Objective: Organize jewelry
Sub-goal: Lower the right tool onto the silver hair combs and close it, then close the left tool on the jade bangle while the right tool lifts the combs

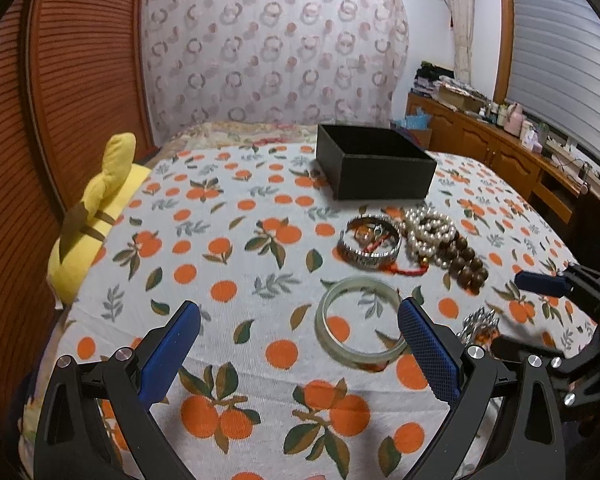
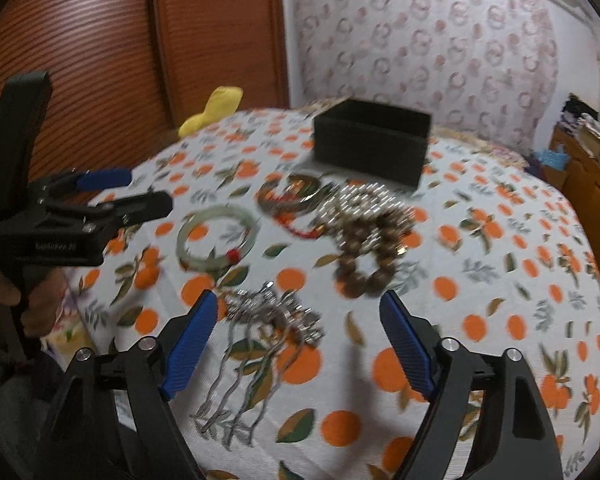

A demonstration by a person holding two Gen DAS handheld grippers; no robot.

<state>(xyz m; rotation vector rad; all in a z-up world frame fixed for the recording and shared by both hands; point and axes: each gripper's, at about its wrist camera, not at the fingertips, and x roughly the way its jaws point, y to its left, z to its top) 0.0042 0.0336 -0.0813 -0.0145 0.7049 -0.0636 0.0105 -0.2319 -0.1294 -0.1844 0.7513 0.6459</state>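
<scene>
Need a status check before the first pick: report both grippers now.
Left gripper: open, holding nothing.
Right gripper: open, holding nothing; silver hair comb lies below it.

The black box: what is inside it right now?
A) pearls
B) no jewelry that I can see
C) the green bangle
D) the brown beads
B: the box looks dark and bare inside, though its floor is mostly hidden, while the pearls, green bangle and brown beads all lie on the bedspread in front of it.

Bare bedspread [image 1: 228,248] left of the jewelry pile [image 1: 416,240]; black box [image 1: 374,162] blocks behind.
</scene>
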